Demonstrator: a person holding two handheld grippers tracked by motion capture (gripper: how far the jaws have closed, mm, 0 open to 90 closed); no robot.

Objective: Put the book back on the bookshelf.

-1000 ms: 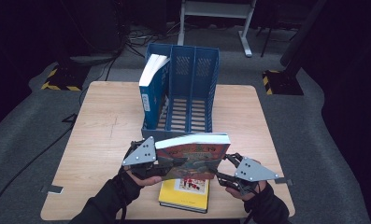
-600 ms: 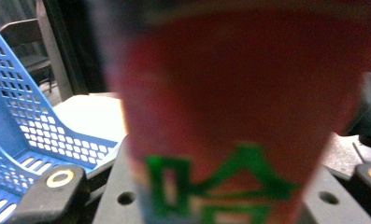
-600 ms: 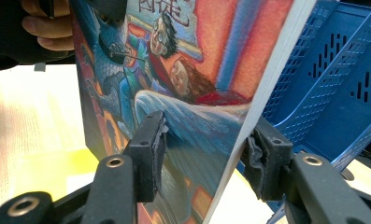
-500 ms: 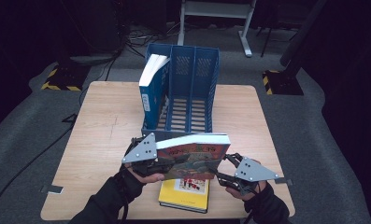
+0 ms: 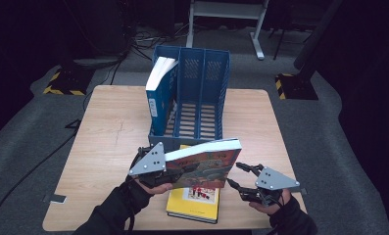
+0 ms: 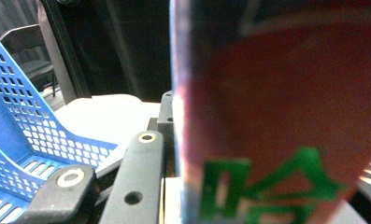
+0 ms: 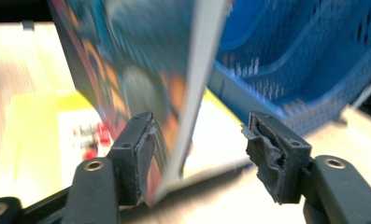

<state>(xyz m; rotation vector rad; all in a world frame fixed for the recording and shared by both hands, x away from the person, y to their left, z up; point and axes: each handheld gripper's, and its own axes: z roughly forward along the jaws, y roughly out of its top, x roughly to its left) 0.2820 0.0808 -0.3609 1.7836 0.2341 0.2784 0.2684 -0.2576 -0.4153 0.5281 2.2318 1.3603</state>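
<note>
High view: blue file rack (image 5: 202, 98) behind lifted book (image 5: 206, 159)

Green characters on the red book cover (image 6: 267, 140), too blurred to read

Lit table, dark surroundings, blurred close-ups

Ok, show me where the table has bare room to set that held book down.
Bare wood lies left of the blue plastic file rack, out to the wooden table's left edge, and right of it. The front middle is crowded: yellow book, colourful held book, both hands.
</note>
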